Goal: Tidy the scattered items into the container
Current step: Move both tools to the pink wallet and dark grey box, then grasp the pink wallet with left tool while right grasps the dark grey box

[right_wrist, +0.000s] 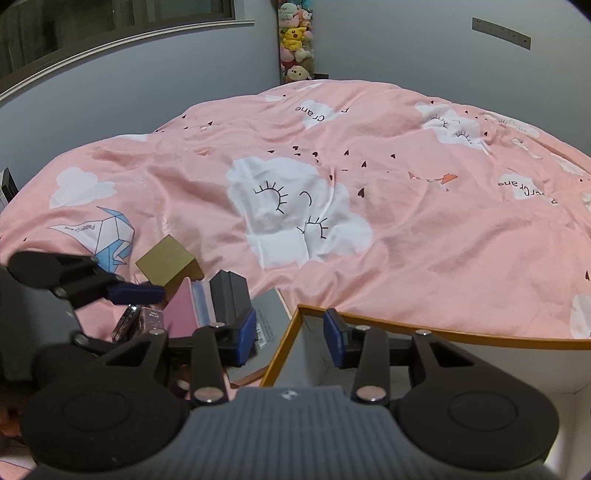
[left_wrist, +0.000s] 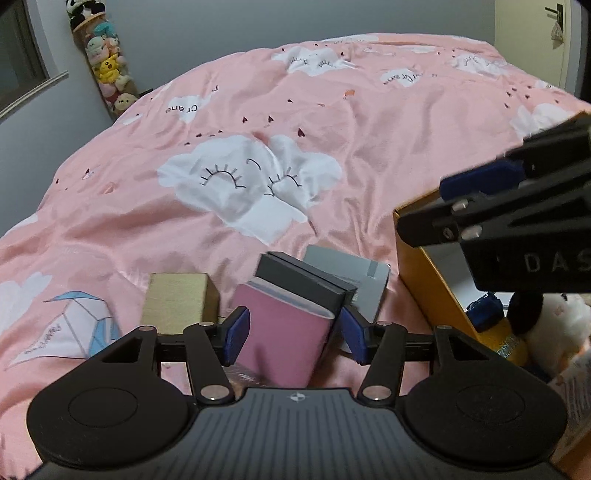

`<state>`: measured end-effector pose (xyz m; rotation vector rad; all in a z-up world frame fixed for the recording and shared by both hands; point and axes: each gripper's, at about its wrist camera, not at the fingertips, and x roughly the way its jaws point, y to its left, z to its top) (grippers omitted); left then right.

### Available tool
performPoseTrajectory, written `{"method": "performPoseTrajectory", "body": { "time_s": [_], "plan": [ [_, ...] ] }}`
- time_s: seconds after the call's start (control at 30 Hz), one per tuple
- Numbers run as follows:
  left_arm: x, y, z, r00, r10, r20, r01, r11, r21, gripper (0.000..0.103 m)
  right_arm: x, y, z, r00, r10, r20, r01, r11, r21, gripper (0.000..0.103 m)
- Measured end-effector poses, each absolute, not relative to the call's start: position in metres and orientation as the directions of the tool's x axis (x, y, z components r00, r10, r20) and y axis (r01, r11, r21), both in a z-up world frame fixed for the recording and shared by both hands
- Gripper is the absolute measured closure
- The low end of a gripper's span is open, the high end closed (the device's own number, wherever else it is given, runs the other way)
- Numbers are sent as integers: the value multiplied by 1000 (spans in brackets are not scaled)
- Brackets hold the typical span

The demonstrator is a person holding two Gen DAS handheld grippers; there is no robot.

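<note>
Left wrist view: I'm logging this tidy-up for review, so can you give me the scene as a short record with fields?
surface: pink quilt printed with white clouds
container: orange-rimmed box, at the right, with a white plush toy inside
loose items: gold box, pink box, dark grey box, flat grey box
left gripper: open, blue fingers either side of the pink box, contact not clear
right gripper: open, straddling the container's near corner, holding nothing

Walls: grey | window: dark, seen upper left | bed: covered by pink cloud-print duvet | plush toy column: stacked in corner
</note>
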<state>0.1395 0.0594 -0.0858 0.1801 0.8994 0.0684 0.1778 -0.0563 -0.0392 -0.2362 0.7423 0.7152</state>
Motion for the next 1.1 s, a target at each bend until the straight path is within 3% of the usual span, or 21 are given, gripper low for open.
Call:
{"method": "performPoseTrajectory", "body": {
  "time_s": [0.2,0.4,0.6,0.87,1.1],
  "plan": [
    [146,47,-106,607,247,-755,2,950,312,38,180,-57,-44,504,514,-694,-669,741,63,54],
    [149,55,-106,586,261,-767,-43,955,292,40,180,-52,-51,482,522,-704,-684,726,69,54],
    [140,66,-94,612,299,-732,-103,948,301,51,187,-40,-50,457,539,-707,-722,689,59,54],
    [129,94,-75,611,291,-736,-217,956,197,63,204,-6,-52,351,569,-743,-777,620,107,55],
    [119,128,-66,595,243,-766,-315,947,56,63,241,32,-70,211,495,-843,-738,646,195,55]
  ]
}}
